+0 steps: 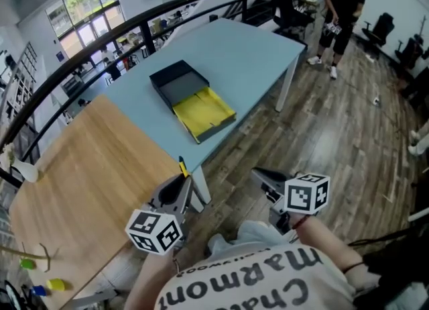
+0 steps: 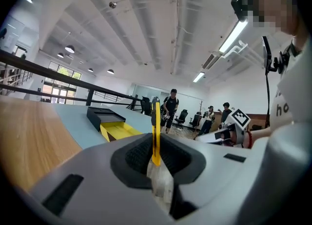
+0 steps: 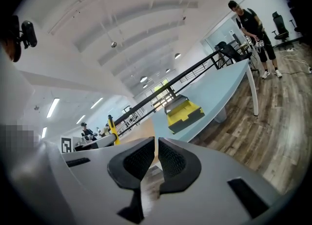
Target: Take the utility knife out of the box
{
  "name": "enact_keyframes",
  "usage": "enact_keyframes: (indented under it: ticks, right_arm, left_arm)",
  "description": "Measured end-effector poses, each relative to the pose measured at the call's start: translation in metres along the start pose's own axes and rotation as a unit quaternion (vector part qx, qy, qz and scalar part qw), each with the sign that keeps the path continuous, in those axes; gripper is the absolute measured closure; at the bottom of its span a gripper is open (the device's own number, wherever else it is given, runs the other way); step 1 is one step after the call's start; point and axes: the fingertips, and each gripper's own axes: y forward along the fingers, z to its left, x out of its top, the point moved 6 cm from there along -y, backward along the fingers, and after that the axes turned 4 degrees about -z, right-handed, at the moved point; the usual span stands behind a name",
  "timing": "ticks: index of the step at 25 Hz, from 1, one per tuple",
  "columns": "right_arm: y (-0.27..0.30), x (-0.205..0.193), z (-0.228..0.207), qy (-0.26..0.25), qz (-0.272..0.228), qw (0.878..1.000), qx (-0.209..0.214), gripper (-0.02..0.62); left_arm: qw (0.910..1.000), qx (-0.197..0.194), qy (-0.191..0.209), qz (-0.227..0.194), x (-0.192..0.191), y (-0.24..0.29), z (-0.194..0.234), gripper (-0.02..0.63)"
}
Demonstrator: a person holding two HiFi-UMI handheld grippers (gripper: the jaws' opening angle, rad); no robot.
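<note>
The right tool [image 3: 156,142] has its jaws almost together, with nothing in the thin slit between them. Beyond them the box [image 3: 184,110] sits on the blue tabletop [image 3: 219,90], its yellow tray slid out of the dark sleeve. Left of the box, a yellow knife [image 3: 112,127] stands up from the left tool [image 3: 110,139]. Far right of the box, a person [image 3: 253,24] stands on the wood floor [image 3: 273,136].
</note>
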Motion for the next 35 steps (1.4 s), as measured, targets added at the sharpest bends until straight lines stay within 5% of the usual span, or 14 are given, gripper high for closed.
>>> enact_keyframes:
  ticks: [18,29,35]
  right_arm:
    - [-0.063,0.005,-0.025,-0.006,0.019,0.999,0.028,0.547]
    - [-0.147,-0.003,-0.054,-0.04,0.043,0.997,0.045,0.546]
    - [-0.189,-0.028,-0.07,0.01,0.045,0.998,0.05,0.547]
  left_arm:
    - [0.9985,0.053,-0.01,0.004,-0.03,-0.002,-0.067,0.563]
    - [0.9964,0.079,-0.022,-0.019,-0.058,-0.009,-0.159,0.563]
    - [0.9942,0.099,-0.033,-0.025,-0.079,-0.035,-0.207,0.563]
